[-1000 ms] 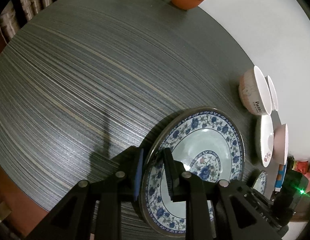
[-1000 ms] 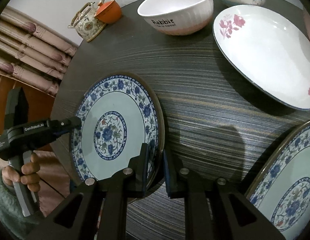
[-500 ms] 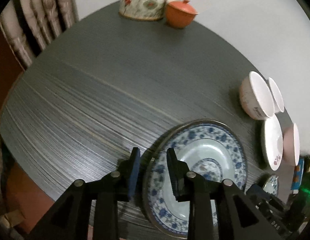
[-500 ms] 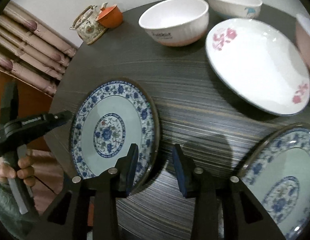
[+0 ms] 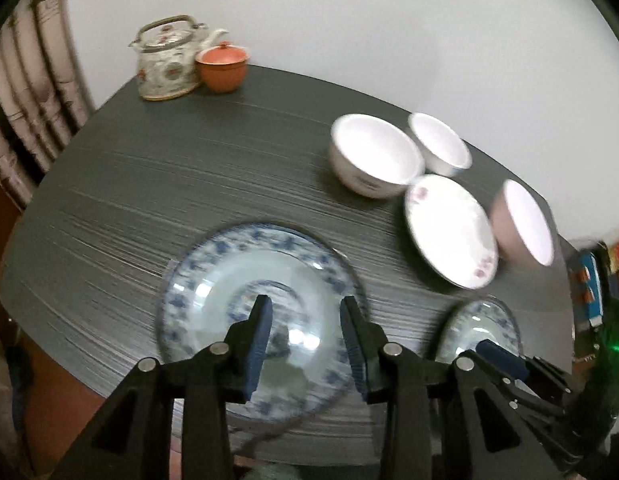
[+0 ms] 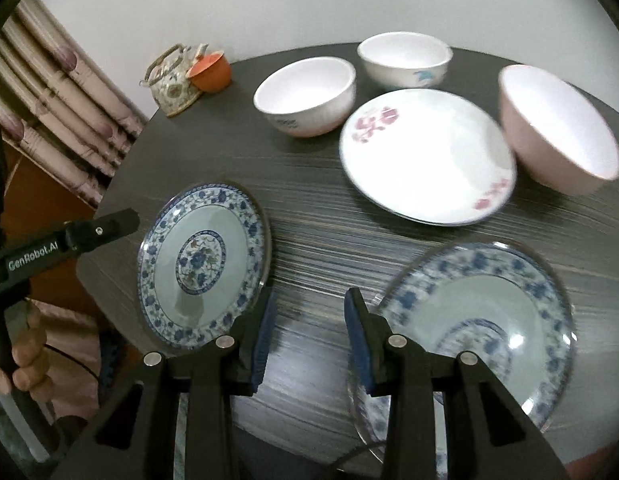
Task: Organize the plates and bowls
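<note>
A blue-patterned plate (image 5: 213,280) lies flat near the table's front edge; my left gripper (image 5: 305,324) hovers open and empty above it. It also shows in the right wrist view (image 6: 205,264), left of my right gripper (image 6: 309,320), which is open and empty over bare table. A second blue-patterned plate (image 6: 489,312) lies at the right, also in the left wrist view (image 5: 481,328). Behind stand a white plate with pink flowers (image 6: 425,160), a white bowl (image 6: 305,96), a smaller white bowl (image 6: 405,60) and a pink bowl (image 6: 557,128).
A floral teapot (image 5: 167,64) and an orange lidded cup (image 5: 222,68) stand at the far left corner of the dark round table (image 5: 149,184). A curtain (image 6: 57,96) hangs at the left. The left gripper's body (image 6: 61,240) shows in the right wrist view.
Both grippers let go of the left blue plate, opened wide and pulled back and up. The plate now lies flat on the table.
</note>
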`<state>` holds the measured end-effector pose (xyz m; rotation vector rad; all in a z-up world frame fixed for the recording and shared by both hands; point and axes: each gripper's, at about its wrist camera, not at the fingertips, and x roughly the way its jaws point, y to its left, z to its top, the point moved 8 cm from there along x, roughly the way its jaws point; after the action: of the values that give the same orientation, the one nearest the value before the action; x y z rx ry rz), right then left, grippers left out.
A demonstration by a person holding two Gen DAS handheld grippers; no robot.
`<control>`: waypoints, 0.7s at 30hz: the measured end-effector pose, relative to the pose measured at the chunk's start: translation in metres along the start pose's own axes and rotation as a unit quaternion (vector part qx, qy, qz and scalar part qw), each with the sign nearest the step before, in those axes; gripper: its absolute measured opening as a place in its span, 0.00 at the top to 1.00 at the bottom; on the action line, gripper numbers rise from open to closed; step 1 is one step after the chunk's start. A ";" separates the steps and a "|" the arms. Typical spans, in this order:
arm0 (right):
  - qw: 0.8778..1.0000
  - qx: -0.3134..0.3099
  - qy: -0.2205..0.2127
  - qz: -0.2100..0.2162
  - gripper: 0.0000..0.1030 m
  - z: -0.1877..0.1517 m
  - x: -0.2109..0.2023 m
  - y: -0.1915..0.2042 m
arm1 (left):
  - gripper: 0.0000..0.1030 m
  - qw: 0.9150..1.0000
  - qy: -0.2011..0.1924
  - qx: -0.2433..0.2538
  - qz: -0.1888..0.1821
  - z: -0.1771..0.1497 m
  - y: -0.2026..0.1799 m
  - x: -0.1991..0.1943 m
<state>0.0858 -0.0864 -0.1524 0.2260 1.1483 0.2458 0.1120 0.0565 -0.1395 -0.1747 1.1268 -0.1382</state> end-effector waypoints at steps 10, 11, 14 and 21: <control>0.998 0.036 -0.041 -0.028 0.67 -0.029 -0.059 -0.051 | 0.65 0.999 -0.010 0.046 -0.010 -0.034 -0.067 -0.010; 0.998 0.037 -0.044 -0.032 0.67 -0.032 -0.064 -0.056 | 0.65 0.999 -0.012 0.049 -0.011 -0.037 -0.071 -0.011; 0.997 0.044 -0.050 -0.044 0.67 -0.043 -0.075 -0.068 | 0.65 0.997 -0.014 0.073 -0.007 -0.050 -0.087 -0.011; 0.995 0.066 -0.051 -0.053 0.67 -0.063 -0.083 -0.085 | 0.64 0.994 -0.003 0.108 -0.004 -0.072 -0.114 -0.005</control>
<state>0.0019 -0.1895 -0.1312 0.2896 1.0730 0.0638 0.0421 -0.0590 -0.1416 0.0141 1.0980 -0.2656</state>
